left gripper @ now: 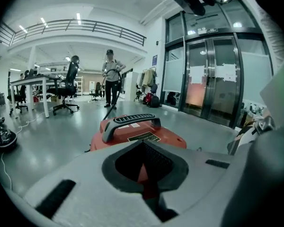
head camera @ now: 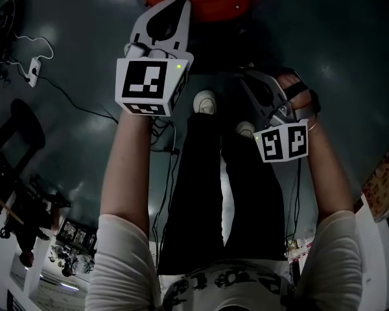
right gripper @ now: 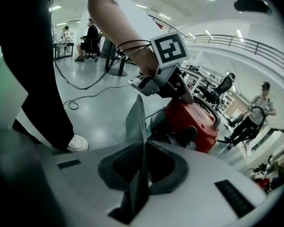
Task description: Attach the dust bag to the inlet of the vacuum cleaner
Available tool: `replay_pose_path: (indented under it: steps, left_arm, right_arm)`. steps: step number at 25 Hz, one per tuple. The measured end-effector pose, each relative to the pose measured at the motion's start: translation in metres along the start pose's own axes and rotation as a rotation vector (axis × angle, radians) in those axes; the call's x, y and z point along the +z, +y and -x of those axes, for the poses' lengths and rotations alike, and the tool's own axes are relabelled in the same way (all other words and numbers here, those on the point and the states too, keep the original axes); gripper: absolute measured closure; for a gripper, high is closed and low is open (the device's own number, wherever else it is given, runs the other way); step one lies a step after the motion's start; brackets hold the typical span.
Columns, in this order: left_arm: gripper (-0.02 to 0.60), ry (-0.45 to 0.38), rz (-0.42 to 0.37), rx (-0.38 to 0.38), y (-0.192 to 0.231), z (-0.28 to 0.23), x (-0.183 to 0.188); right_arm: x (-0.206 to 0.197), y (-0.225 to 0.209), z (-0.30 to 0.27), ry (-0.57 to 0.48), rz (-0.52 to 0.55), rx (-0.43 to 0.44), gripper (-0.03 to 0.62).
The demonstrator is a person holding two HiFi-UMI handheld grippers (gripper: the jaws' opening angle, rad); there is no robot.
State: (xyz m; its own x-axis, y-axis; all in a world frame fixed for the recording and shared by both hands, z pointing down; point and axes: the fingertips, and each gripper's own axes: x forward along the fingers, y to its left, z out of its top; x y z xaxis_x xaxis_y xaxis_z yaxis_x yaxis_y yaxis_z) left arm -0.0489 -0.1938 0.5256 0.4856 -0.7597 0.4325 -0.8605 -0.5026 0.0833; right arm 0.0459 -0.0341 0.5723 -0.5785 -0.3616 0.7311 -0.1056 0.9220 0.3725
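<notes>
While the right gripper (right gripper: 141, 148) clamps the thin grey bag (right gripper: 136, 122) upright between its jaws, near the red vacuum (left gripper: 132, 132) but apart from it, the left gripper (head camera: 170, 11) hovers over the vacuum, jaws together and empty.

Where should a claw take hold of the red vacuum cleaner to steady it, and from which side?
Probably the grey carry handle on top of the red vacuum cleaner. It is a raised bar arching over the body, so come down from above with the claw's jaws straddling the bar crosswise, near its middle.
</notes>
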Motion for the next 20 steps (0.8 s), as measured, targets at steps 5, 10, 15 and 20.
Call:
replay_pose_path:
  steps: [5, 10, 15, 20]
  left_arm:
    - [0.578, -0.011, -0.004, 0.008, 0.000, 0.000, -0.001]
    - [0.578, -0.004, -0.010, 0.011, 0.000, -0.001, 0.000]
    - [0.578, 0.012, -0.005, 0.008, 0.000, -0.001, -0.001]
    - [0.578, 0.016, -0.009, 0.008, -0.001, -0.001, -0.002]
  right_arm:
    - [-0.006, -0.002, -0.003, -0.009, 0.072, 0.021, 0.571]
    - [-0.009, -0.005, -0.003, -0.006, 0.037, 0.035, 0.569]
    - [-0.011, -0.007, -0.002, 0.004, 0.014, 0.026, 0.569]
    - [0.000, -0.013, -0.008, 0.001, -0.049, 0.089, 0.566]
